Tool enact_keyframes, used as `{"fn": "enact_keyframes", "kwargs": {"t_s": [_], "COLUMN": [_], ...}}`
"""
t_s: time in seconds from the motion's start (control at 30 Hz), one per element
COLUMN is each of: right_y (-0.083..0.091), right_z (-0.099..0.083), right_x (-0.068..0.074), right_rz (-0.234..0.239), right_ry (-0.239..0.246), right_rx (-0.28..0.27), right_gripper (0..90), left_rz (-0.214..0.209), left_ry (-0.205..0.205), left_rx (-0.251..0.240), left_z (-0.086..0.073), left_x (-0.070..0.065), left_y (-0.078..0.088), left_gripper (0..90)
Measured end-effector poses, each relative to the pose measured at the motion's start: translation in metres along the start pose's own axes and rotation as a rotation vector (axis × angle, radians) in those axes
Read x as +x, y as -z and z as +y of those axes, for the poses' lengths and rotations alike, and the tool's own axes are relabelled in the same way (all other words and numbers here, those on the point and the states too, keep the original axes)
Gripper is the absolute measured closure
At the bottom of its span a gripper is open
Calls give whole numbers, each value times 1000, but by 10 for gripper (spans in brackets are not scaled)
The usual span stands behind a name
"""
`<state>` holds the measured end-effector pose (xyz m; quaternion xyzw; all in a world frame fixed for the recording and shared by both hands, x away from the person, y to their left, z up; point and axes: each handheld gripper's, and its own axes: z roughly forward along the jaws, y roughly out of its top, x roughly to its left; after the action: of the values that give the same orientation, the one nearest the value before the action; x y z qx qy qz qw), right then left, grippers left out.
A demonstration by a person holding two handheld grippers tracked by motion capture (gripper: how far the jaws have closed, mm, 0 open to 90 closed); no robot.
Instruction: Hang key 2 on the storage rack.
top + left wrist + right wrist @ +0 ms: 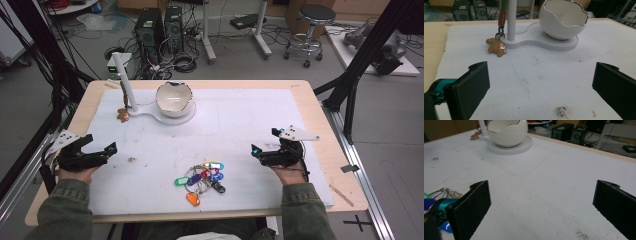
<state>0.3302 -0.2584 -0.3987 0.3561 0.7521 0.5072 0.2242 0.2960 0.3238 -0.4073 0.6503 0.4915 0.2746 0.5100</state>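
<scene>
Two grippers sit at the near corners of your table: your left gripper (pixel 95 152) near the left edge, your right gripper (pixel 270 152) near the right edge, both with jaws spread wide and nothing between them. Bare white mat (pixel 240 125) lies open between them and ahead of each, so you have free room toward the middle and the far side.

Between your hands, near the front edge, lies a bunch of keys with coloured plastic tags (pixel 202 179) in green, blue, purple and orange, on metal rings; they are well apart from both grippers. In the right gripper view the rings and a blue tag show just beside that gripper's left jaw.

At the far left stands a white stand (pixel 165 117) with a slim upright post (pixel 125 82), its flat base carrying a glossy white bowl (pixel 174 99) shaped like a cracked eggshell with a jagged rim. A brown bear-shaped charm (pixel 496 46) hangs off the post on a strap and rests touching the mat beside the base.

The mat is matte, lightly stained (pixel 561 111), over a pale wooden tabletop (pixel 320 107). Beyond are computer towers, cables and a stool.
</scene>
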Motion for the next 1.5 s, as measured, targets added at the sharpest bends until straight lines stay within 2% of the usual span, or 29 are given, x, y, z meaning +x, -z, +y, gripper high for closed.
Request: {"fn": "enact_keyframes", "kwargs": {"t_s": [0.13,0.57,0.97,1.13,1.3,1.5], "right_y": [-5,-15,-24,-28,-33,-40], "right_z": [3,11,14,14,14,14], "right_x": [10,34,48,55,62,71], "right_rz": [29,110,162,191,234,262], "right_ry": [27,67,78,79,77,88], "right_rx": [12,29,61,85,107,140], "right_gripper": [6,6,6,6,6,6], "left_rz": [1,-3,-21,-15,-14,-6], "left_ry": [2,4,6,-2,-8,-12], "left_rx": [-3,0,-3,-21,-15,-23], "left_z": [0,-1,-1,0,0,0], "left_x": [1,1,-1,-2,-2,-2], "left_y": [1,1,1,2,2,2], "left_gripper": [17,17,17,17,17,17]}}
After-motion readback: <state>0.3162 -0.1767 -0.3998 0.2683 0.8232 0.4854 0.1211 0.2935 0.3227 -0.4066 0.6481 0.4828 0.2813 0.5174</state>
